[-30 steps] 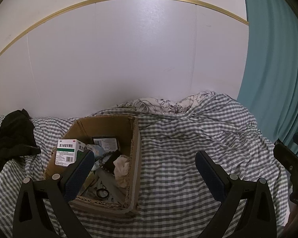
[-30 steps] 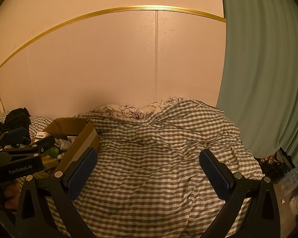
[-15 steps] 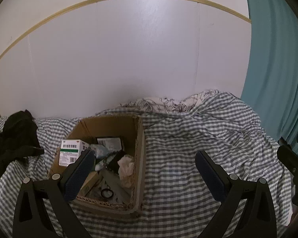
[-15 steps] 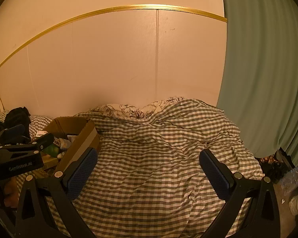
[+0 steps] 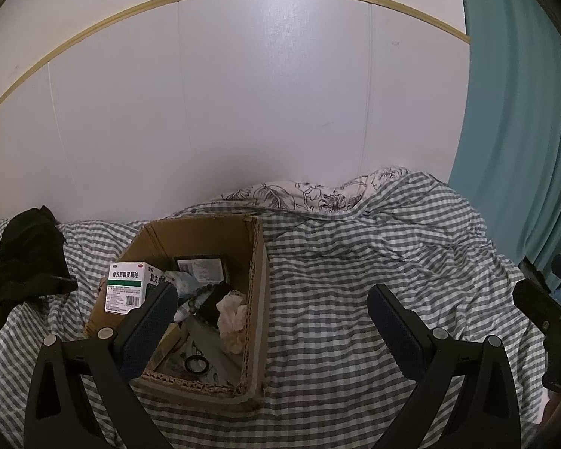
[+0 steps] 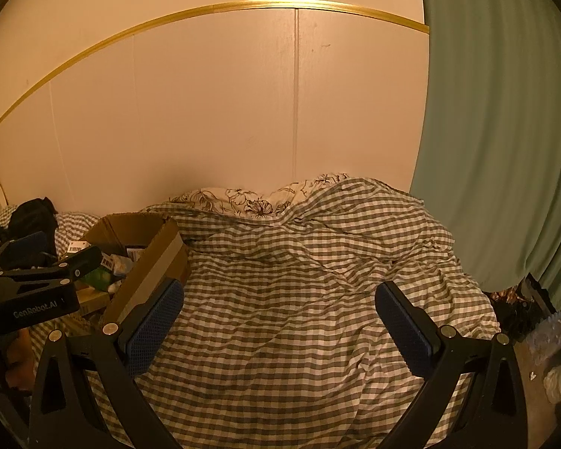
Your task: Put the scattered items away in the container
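An open cardboard box [image 5: 256,280] rests on the checked bed cover [image 5: 355,318]. Inside lie a white and green medicine box [image 5: 127,286], a crumpled tissue [image 5: 232,316], a black ring [image 5: 196,364] and several other small items. My left gripper [image 5: 273,325] hovers open just in front of the box, its left finger overlapping the box's near left side, nothing held. The right wrist view shows the box [image 6: 157,258] at the left, with the left gripper's body [image 6: 30,292] beside it. My right gripper [image 6: 280,325] is open and empty above bare checked cover [image 6: 299,299].
Dark clothing [image 5: 18,258] is heaped on the bed left of the box. A floral sheet [image 5: 318,196] shows at the wall. A teal curtain [image 5: 523,131] hangs on the right. Clutter lies on the floor [image 6: 542,336] off the bed's right edge.
The left gripper has tilted up and drawn slightly back, so the box sits lower and a bit further right in its view. The right gripper has barely moved.
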`<state>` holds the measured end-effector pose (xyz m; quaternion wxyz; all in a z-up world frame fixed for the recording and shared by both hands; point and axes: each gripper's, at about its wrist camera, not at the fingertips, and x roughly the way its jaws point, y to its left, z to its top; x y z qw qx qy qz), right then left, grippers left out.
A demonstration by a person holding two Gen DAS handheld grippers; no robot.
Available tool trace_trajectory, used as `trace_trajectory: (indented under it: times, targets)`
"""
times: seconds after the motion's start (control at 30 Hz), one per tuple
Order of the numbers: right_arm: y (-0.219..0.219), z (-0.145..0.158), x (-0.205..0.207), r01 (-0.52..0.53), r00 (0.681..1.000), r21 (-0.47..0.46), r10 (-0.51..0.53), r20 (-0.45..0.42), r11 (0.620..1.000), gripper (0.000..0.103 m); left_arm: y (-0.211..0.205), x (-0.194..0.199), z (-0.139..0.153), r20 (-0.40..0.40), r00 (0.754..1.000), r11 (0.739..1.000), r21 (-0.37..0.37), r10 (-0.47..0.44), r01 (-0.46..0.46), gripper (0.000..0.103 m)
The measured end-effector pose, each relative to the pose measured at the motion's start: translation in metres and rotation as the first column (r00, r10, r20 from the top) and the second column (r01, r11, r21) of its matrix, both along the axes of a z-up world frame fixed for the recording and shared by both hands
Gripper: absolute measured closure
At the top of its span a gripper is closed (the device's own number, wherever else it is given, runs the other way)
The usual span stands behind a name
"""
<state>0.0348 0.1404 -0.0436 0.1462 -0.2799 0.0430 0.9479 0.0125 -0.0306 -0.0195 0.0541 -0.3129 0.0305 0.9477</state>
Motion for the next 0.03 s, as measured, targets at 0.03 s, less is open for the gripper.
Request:
trace_trajectory:
  times: [0.03]
  targets:
    - [-0.0002, -0.0005, -0.0002, 0.000, 1.000, -0.001, 0.000, 0.001, 1.000, 0.000, -0.0003, -0.0006, -0.0005, 0.004, 1.000, 1.000, 0.000, 0.000, 0.000, 0.000]
